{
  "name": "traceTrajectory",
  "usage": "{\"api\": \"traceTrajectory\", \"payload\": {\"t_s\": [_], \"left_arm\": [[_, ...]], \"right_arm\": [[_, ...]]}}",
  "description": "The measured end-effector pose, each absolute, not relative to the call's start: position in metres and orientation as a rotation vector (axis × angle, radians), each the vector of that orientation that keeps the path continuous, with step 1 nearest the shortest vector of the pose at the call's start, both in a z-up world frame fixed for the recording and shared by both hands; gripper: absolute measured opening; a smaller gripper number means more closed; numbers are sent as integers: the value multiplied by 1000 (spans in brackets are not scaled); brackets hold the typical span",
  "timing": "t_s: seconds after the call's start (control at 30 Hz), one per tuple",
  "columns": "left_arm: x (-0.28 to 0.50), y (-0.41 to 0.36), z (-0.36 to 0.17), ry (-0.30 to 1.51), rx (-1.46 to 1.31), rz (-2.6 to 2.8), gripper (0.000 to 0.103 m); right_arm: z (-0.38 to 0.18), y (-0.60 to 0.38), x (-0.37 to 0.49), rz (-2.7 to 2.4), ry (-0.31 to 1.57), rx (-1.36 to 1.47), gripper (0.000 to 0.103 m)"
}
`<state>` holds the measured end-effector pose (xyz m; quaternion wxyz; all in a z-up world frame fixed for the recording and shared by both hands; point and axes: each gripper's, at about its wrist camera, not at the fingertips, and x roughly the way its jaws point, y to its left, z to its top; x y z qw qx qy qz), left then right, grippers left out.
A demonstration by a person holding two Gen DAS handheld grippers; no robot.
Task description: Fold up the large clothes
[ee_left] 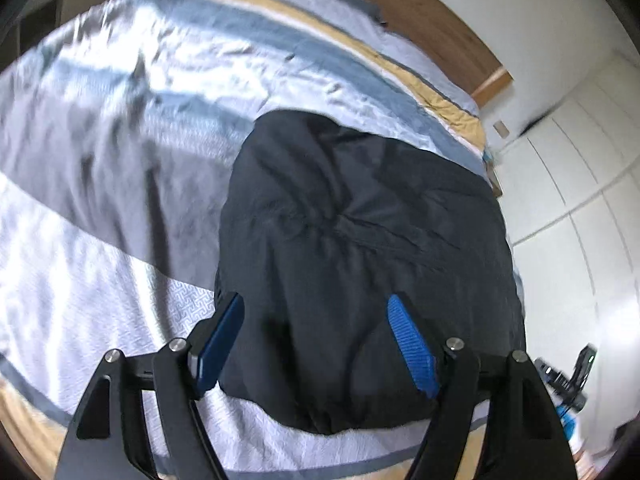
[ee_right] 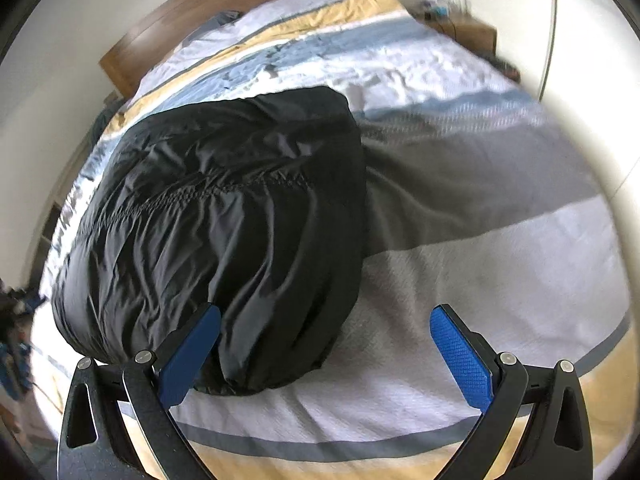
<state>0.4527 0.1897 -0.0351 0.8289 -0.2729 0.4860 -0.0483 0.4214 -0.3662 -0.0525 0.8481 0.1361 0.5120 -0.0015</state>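
- Looking through the left wrist camera, I see a black padded jacket (ee_left: 360, 248) lying folded into a bulky bundle on the bed (ee_left: 120, 168), near the bed's right edge and close to the foot.
- My left gripper (ee_left: 316, 320) hangs over the near end of the bundle with its blue pads (ee_left: 412, 344) spread wide apart, nothing between them; whether the tips brush the fabric I cannot tell, as the frame is blurred.
- From the right wrist camera, the same jacket (ee_right: 224, 220) sits on the left part of the striped cover (ee_right: 460, 272), a gathered seam running across its top.
- My right gripper (ee_right: 326, 320) is also spread apart and holds nothing; its left pad (ee_right: 188, 356) overlaps the bundle's near edge, while the right pad (ee_right: 460, 360) is over bare bedding.
- The cover carries white, grey, blue and yellow bands, and a wooden headboard (ee_right: 208, 4) stands at the far end against a pale wall.
- Beyond the bed's right side, the left view shows a light tiled floor (ee_left: 580, 184).
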Motion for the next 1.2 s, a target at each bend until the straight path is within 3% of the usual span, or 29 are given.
{"api": "traceTrajectory", "payload": {"t_s": [0.2, 0.4, 0.53, 0.7, 0.97, 1.2], "left_arm": [[484, 204, -81, 1053, -737, -158, 74], [508, 209, -131, 1111, -825, -241, 89], [514, 209, -161, 1140, -948, -330, 94], [520, 208, -176, 1136, -1046, -404, 99], [531, 187, -183, 1114, -1139, -529, 100], [538, 164, -170, 1145, -1011, -445, 96]], "right_arm": [[-78, -367, 446, 68, 1123, 368, 103], [-118, -374, 474, 138, 1187, 464, 102], [-144, -381, 490, 222, 1225, 597, 103], [-177, -376, 511, 327, 1263, 742, 103], [-184, -349, 533, 509, 1243, 867, 103], [-195, -336, 539, 417, 1277, 831, 103]]}}
